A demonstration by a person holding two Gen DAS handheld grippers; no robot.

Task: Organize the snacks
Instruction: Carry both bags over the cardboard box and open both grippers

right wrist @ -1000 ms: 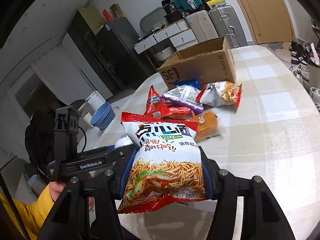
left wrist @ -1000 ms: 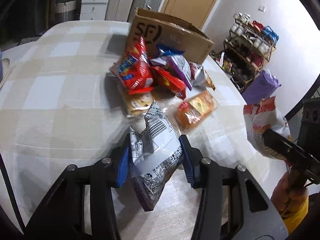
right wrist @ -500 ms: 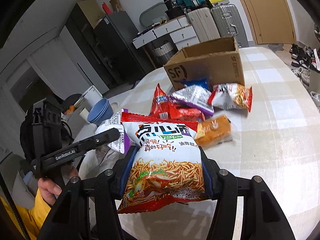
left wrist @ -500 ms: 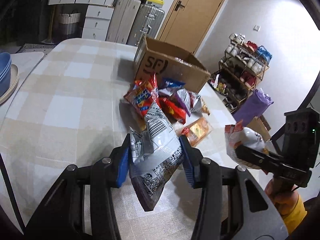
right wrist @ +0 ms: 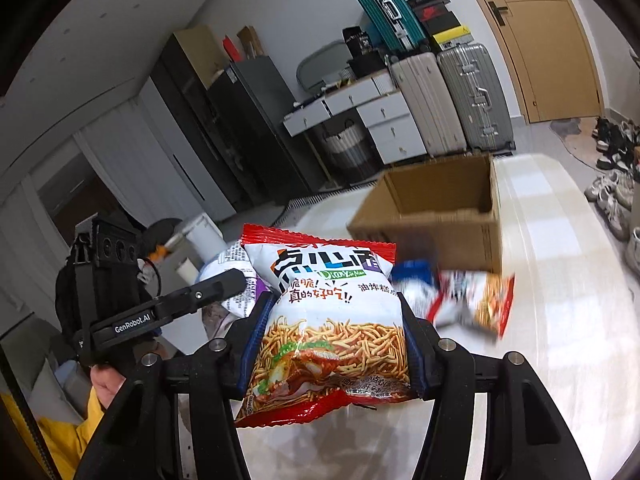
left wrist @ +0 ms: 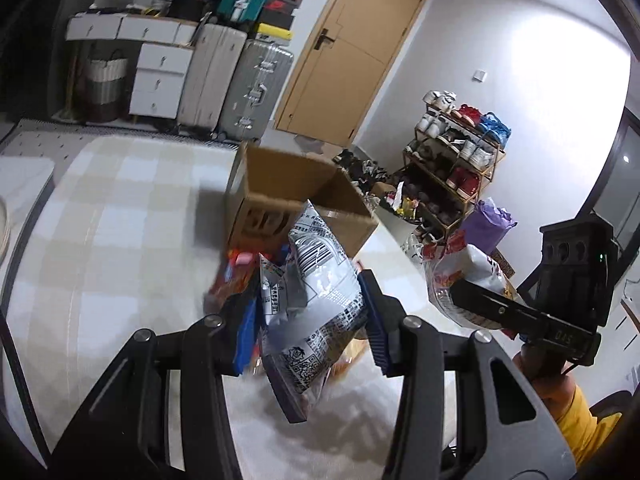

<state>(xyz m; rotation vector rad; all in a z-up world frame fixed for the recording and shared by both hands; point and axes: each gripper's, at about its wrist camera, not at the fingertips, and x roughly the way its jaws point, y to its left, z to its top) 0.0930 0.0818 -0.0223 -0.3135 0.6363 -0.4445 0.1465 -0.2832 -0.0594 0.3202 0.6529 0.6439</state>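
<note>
Left gripper [left wrist: 308, 316] pinches silver bag [left wrist: 316, 300]; right gripper [right wrist: 330, 344] pinches noodle bag [right wrist: 328, 320]. Shoe rack [left wrist: 452, 168] only in left view.

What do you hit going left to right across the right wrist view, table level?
Left gripper → red-and-white noodle snack bag in the right gripper → blue packet → red-and-white packet, cardboard box behind it.

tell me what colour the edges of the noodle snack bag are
Red, framing a white panel on the noodle snack bag; it shows best in the right wrist view.
</note>
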